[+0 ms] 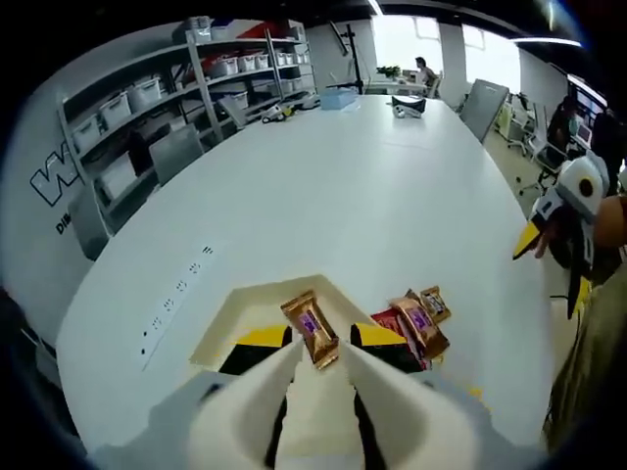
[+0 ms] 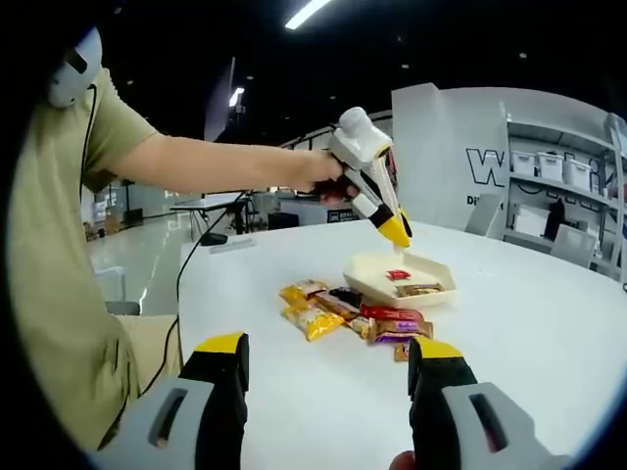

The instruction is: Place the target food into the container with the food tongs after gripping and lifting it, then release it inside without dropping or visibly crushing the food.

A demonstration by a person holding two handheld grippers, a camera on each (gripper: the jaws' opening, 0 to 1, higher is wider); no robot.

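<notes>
White food tongs (image 1: 245,406) ride on my left gripper (image 1: 321,338). Their tips pinch a gold-brown snack bar (image 1: 312,328) with a purple label over the cream tray (image 1: 227,323). In the right gripper view, the left gripper (image 2: 395,230) points down into the tray (image 2: 364,279), with a red packet (image 2: 397,274) under the tong tips and a brown bar (image 2: 419,290) lying beside it. A pile of wrapped snacks (image 1: 421,318) (image 2: 338,308) lies next to the tray. My right gripper (image 2: 328,357) stands open and empty, well back from the pile; it also shows at the table's edge (image 1: 534,235).
The long white table (image 1: 362,196) stretches away with a box and small items at its far end. Storage shelves (image 1: 167,108) line the left wall. A person's arm and shirt (image 2: 59,255) fill the left side, and a black cable (image 2: 186,284) runs off the table edge.
</notes>
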